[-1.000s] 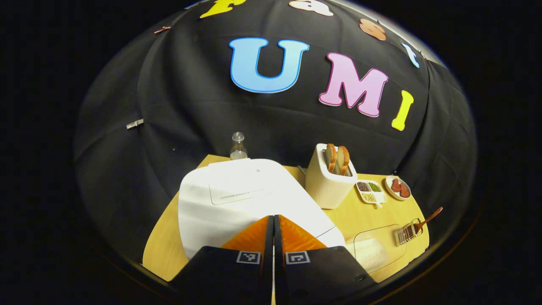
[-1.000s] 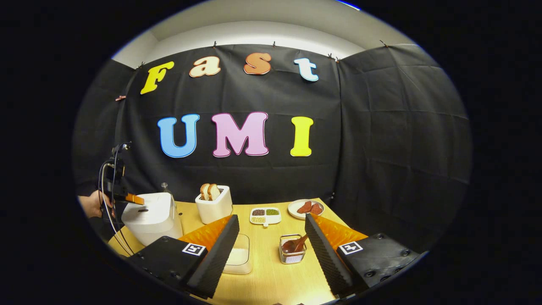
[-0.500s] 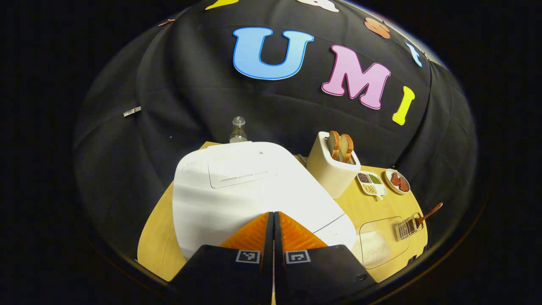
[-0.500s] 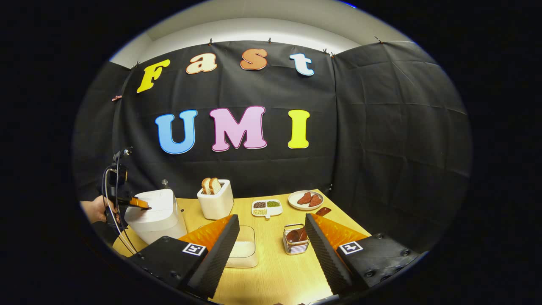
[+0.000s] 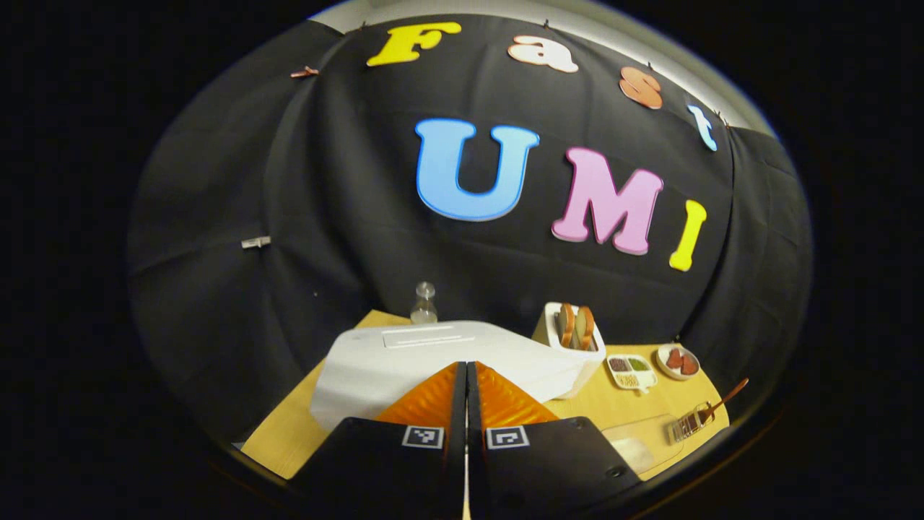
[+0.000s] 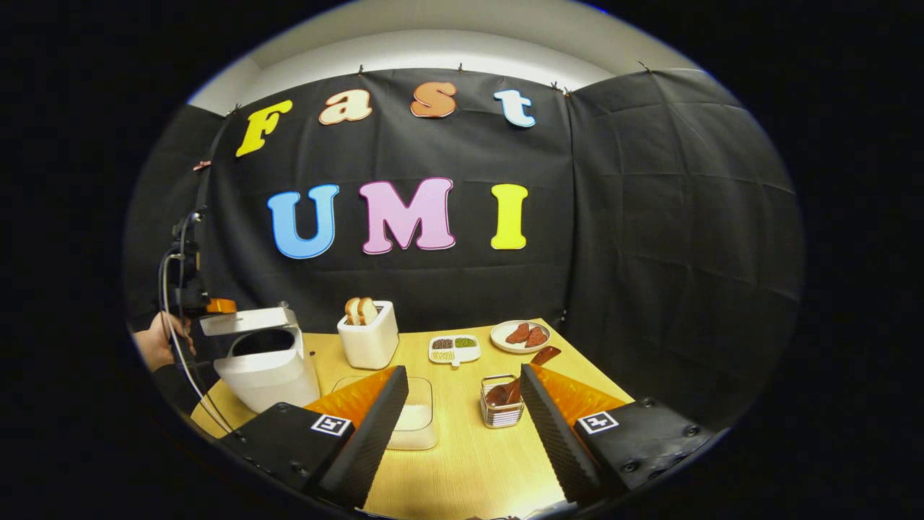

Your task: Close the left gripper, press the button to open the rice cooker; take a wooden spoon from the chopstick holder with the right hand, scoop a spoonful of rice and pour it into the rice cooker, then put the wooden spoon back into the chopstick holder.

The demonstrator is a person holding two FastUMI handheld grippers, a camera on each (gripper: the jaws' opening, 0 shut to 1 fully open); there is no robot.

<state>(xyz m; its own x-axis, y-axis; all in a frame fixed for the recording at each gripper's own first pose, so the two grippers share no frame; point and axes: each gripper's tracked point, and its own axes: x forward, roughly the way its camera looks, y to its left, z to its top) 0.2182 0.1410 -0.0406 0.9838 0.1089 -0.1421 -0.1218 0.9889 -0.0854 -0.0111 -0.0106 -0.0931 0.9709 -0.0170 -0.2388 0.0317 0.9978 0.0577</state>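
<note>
The lid (image 6: 244, 321) of the rice cooker (image 6: 267, 375) has risen since half a second ago: in the right gripper view it now stands a little above the white body, with a dark opening under it, where before it lay flat. In the left gripper view the same lid (image 5: 433, 347) looks lower and flatter than in the earlier frame, and more of the booth wall shows above it.

The left hand-held gripper (image 5: 465, 390) has its two fingers pressed together with nothing between them. In the right gripper view it (image 6: 216, 306) is at the front edge of the raised lid, held by a hand (image 6: 155, 343); whether it touches the lid is hard to tell at this distance. Half a second ago it was lower, on top of the cooker.

The right hand-held gripper (image 6: 462, 404) is wide and holds nothing. It hangs above the worktop (image 6: 469, 462), much as before. Between its fingers, farther off, stands the chopstick holder (image 6: 502, 412) with the wooden spoon (image 6: 516, 375) in it, the handle leaning to the right. To the left of the holder lies the clear rice container (image 6: 415, 422) with white rice.

Behind them are the toaster (image 6: 369, 338) with bread slices, a small divided dish (image 6: 453, 348) and a plate (image 6: 520, 336).
</note>
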